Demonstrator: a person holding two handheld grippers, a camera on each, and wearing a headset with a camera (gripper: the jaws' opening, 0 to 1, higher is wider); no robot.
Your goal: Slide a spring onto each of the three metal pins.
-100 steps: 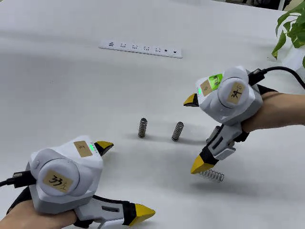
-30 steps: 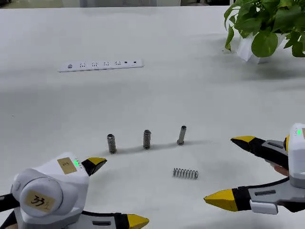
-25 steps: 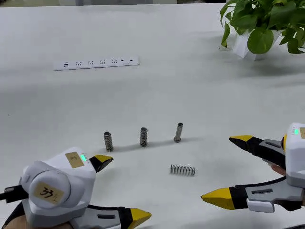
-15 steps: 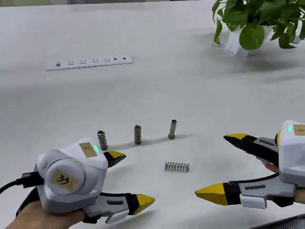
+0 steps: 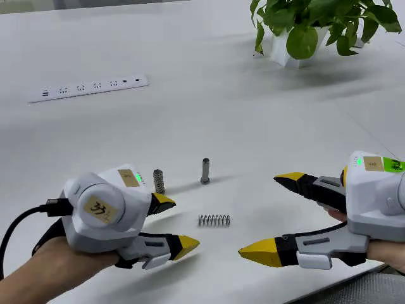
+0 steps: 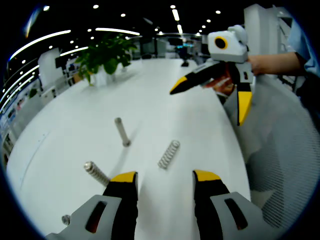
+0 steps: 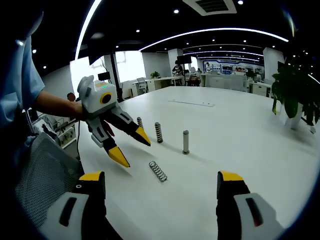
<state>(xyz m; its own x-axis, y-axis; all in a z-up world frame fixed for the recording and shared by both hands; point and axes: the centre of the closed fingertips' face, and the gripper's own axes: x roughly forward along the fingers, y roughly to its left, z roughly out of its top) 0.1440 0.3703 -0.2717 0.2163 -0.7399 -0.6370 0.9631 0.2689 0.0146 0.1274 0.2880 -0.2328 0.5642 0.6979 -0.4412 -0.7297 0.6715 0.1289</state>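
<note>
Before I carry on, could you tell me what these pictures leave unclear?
Head view: the left hand-held gripper covers the leftmost pin.
Head view: the top edge cuts off the potted plant.
Right gripper view: sockets on the power strip are too small to count.
Head view: the right edge cuts off the right hand-held gripper.

A tan sticker [image 5: 101,208] on the left tool [image 5: 182,221] carries handwritten digits that look like "33".

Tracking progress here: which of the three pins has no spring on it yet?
The bare pin at the row's right end in the right gripper view; the middle pin and left pin are already sprung.
</note>
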